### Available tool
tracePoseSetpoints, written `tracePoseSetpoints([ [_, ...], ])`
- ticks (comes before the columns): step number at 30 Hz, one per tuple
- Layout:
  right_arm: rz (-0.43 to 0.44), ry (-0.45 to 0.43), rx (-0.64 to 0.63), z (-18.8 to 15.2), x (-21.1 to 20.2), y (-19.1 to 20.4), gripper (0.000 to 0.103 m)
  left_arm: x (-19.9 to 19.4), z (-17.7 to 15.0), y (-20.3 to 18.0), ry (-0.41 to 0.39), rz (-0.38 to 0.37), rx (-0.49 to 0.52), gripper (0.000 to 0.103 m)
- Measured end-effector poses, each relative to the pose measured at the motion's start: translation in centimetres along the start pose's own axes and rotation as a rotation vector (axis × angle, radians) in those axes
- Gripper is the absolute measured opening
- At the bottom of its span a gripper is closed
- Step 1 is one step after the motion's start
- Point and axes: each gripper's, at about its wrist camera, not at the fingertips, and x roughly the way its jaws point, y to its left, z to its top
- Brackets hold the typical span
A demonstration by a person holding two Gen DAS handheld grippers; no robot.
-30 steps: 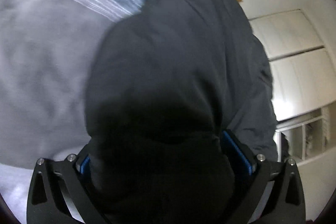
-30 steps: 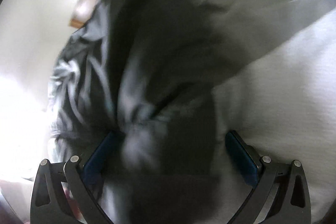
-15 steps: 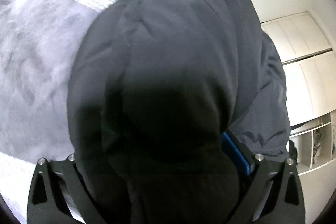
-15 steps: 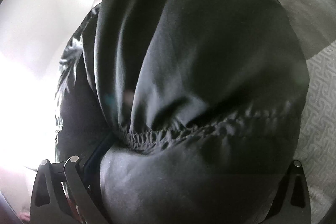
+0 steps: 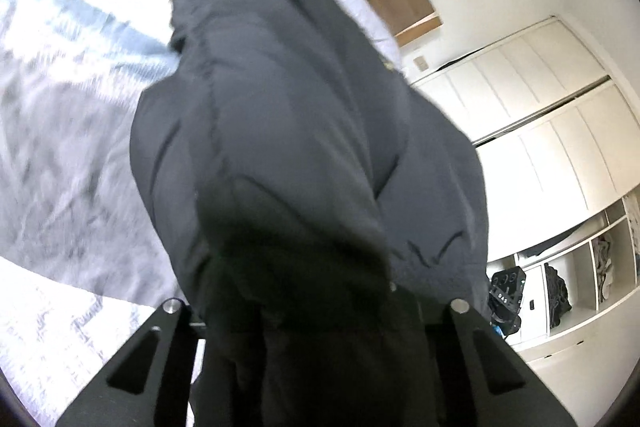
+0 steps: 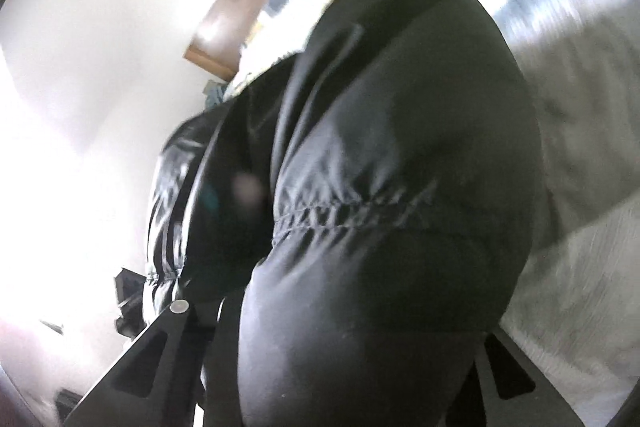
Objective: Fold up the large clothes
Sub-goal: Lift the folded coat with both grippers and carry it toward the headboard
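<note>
Above the bed [image 5: 60, 155] | dark jacket [image 5: 304, 131] is hanging, bunched | left hand-held gripper [image 5: 316, 311] has just been closing, is clamping the jacket | right hand-held gripper [image 6: 332, 315] likewise is pinching its fabric | wardrobe [image 5: 532, 131] is standing behind.

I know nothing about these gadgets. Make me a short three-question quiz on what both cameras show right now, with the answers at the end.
1. True or false: the black padded jacket lies flat and untouched on the bed.
2. Which hand-held gripper has jacket fabric bunched between its jaws? A) only the left hand-held gripper B) only the right hand-held gripper C) both
3. Fill in: in the left view, white ____ doors stand behind the jacket, beside open shelves.

Key
1. False. Fabric is gathered up in front of both cameras, with the bed below.
2. C. Both sets of jaws have just been closing on it.
3. Wardrobe.
</note>
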Motion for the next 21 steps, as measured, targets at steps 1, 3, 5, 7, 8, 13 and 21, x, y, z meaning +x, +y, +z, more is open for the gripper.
tracePoseSetpoints([
  [1, -0.002, -0.022, -0.034, 0.5, -0.5, 1.3, 0.023, -0.7, 0.3, -0.7, -0.014, -0.003, 0.009, 0.022],
  [3, 0.002, -0.054, -0.074, 1.1, -2.1, 2.7, 0.022, -2.1, 0.8, -2.2, -0.035, -0.01, 0.03, 0.022],
  [5, 0.01, -0.085, -0.111, 2.0, -3.2, 4.7, 0.022, -3.2, 1.5, -4.1, -0.061, -0.017, 0.053, 0.022],
  [7, 0.022, -0.103, -0.134, 2.6, -4.0, 5.6, 0.021, -4.5, 1.9, -5.7, -0.086, -0.028, 0.078, 0.022],
  [8, 0.031, -0.116, -0.148, 3.0, -4.4, 6.7, 0.021, -5.2, 2.2, -6.3, -0.099, -0.029, 0.089, 0.022],
  [13, 0.075, -0.15, -0.19, 4.4, -7.5, 8.8, 0.021, -8.1, 3.2, -8.3, -0.151, -0.029, 0.125, 0.022],
  [21, 0.099, -0.179, -0.216, 3.2, -7.7, 8.4, 0.021, -7.2, 4.8, -9.2, -0.184, 0.007, 0.14, 0.022],
])
